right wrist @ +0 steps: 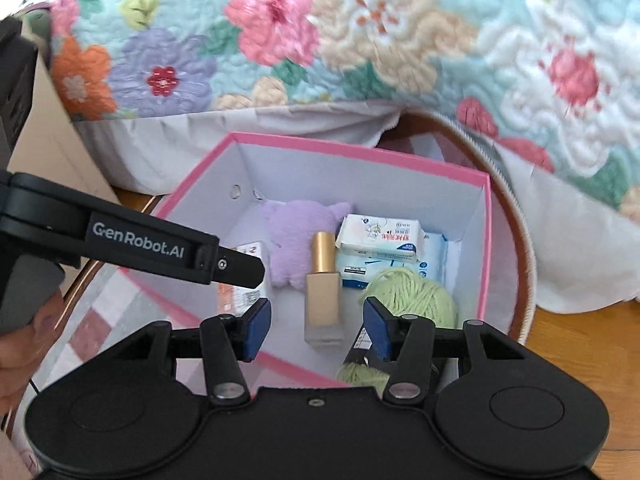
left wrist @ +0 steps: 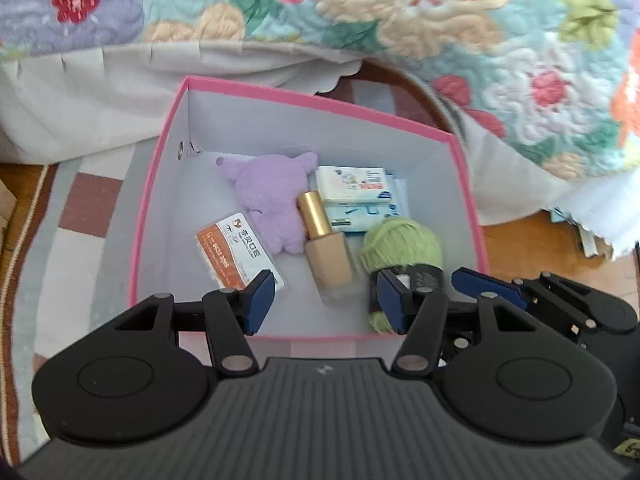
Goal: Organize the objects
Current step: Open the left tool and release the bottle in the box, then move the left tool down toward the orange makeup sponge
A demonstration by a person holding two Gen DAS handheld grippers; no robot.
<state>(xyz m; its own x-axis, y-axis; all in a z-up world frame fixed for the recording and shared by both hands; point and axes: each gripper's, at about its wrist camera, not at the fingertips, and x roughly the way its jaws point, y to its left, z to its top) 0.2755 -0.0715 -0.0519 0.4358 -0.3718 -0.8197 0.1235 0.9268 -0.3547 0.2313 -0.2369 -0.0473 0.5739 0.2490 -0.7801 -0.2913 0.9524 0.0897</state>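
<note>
A pink box (left wrist: pixel 160 184) with a white inside stands on the rug below both grippers. In it lie a purple plush toy (left wrist: pixel 272 200), a beige bottle with a gold cap (left wrist: pixel 326 252), stacked tissue packs (left wrist: pixel 356 188), a green yarn ball (left wrist: pixel 404 244) and an orange-and-white packet (left wrist: pixel 236 256). My left gripper (left wrist: pixel 325 300) hovers open over the box's near side, with nothing between its blue pads. In the right wrist view my right gripper (right wrist: pixel 316 328) is open too, above the bottle (right wrist: pixel 322 292) and the yarn (right wrist: pixel 416 296). A finger (right wrist: pixel 236 266) of the left gripper crosses that view.
A floral quilt (left wrist: pixel 400 20) and a white bed skirt (left wrist: pixel 80 92) hang just behind the box. A checked rug (left wrist: pixel 80 220) lies on the wooden floor (left wrist: pixel 540 248). A cardboard box (right wrist: pixel 52 148) stands at the left, and a hand (right wrist: pixel 20 344) shows at the lower left.
</note>
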